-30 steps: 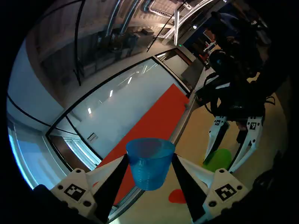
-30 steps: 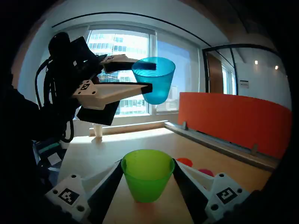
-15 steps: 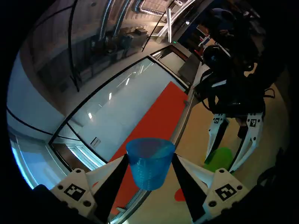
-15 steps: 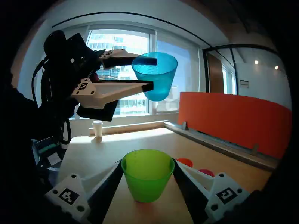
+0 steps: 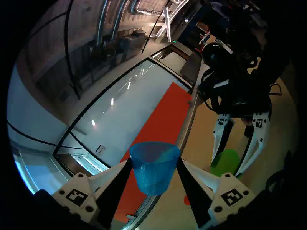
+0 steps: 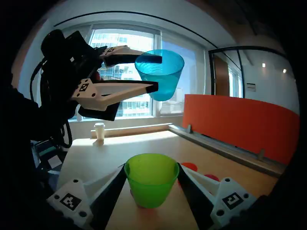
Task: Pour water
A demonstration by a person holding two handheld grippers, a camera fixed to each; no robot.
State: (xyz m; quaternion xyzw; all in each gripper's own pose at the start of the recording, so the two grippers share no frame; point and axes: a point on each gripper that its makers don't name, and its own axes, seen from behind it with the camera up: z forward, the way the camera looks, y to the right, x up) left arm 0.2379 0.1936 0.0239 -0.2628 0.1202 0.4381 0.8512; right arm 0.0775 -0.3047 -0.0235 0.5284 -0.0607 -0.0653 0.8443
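**Blue cup raised and tipped; pour not yet begun**

Since a second ago, the translucent blue plastic cup (image 6: 165, 78) has risen slightly and turned its mouth further towards the right gripper view. The left hand-held gripper (image 6: 157, 73) pinches it by the sides, high above the pale wooden tabletop (image 6: 96, 161). The right hand-held gripper (image 6: 151, 168) is clamped on the translucent green plastic cup (image 6: 151, 184), low at the tabletop; whether it rests there cannot be told.

Risk, as a judgement: the blue cup sits high above the green one, so a pour from there could miss the rim or splash. The tapered wall could also slip in the pinch as the tilt increases.

The right gripper view shows the height gap and the blue cup's open mouth. The left gripper view shows the green cup (image 5: 226, 161) from above, between the right hand-held gripper's fingers (image 5: 220, 134). Water is not discernible in either.
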